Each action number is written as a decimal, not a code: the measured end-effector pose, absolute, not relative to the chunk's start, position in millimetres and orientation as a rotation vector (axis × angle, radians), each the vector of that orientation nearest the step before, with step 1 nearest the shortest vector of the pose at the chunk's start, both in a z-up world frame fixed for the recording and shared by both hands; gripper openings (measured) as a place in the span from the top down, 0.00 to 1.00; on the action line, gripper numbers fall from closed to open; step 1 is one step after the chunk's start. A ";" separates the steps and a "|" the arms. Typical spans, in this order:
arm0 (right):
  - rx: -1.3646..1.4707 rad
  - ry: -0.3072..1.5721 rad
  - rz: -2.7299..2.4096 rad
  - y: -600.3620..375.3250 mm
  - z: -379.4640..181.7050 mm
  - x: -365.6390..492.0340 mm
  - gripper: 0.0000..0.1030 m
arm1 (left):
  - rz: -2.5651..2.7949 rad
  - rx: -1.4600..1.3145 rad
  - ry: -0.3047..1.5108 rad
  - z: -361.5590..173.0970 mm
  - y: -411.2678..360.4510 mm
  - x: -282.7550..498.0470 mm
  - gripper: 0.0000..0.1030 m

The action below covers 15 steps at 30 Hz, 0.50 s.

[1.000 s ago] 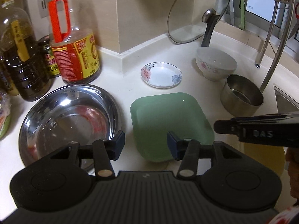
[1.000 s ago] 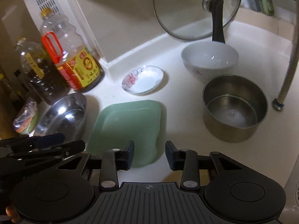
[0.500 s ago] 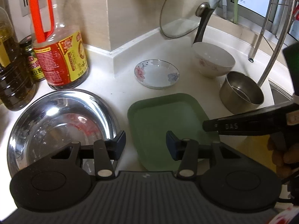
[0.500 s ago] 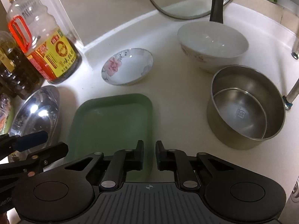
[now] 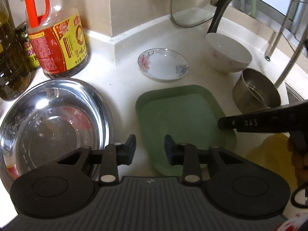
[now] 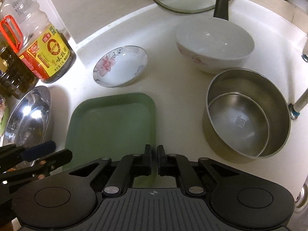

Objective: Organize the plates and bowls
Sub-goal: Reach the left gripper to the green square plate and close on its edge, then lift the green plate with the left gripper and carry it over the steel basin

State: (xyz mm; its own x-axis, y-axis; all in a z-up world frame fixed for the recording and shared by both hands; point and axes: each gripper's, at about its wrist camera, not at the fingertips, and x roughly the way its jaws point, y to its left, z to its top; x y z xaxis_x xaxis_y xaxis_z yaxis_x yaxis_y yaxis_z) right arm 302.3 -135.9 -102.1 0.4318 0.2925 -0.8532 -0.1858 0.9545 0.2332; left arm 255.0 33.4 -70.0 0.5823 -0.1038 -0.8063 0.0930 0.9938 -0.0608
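Note:
A green square plate (image 5: pixel 179 119) (image 6: pixel 111 123) lies flat on the white counter between both grippers. My left gripper (image 5: pixel 150 150) (image 6: pixel 62 149) straddles its left rim; the jaws are closing, with a gap still showing on both sides of the rim. The right gripper (image 6: pixel 154 157) (image 5: pixel 220 123) is shut on the plate's right rim near the front corner. A large steel bowl (image 5: pixel 52 123) (image 6: pixel 28 119) sits just left of the plate. Behind it are a floral saucer (image 5: pixel 162 64) (image 6: pixel 120 65) and a white bowl (image 5: pixel 229 55) (image 6: pixel 213 44).
A steel pot (image 6: pixel 248 115) (image 5: pixel 256 90) with a smaller steel bowl nested inside stands right of the plate. Oil and sauce bottles (image 5: pixel 55 38) line the back left. A glass lid (image 5: pixel 190 9) leans on the wall. Metal rack legs (image 5: pixel 284 71) and a sink edge lie far right.
Both grippers came down and closer to the green plate. The right jaws went from apart to shut on its right rim. The left jaws narrowed around the left rim.

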 end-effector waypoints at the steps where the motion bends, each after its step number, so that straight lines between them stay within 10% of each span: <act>1: 0.105 1.085 0.305 -135.5 -101.9 302.8 0.94 | -0.108 -0.020 0.948 -71.1 32.6 257.2 0.76; 15: 0.094 1.090 0.353 -138.8 -101.8 308.2 0.94 | -0.019 -0.030 0.977 -85.1 28.6 269.0 0.91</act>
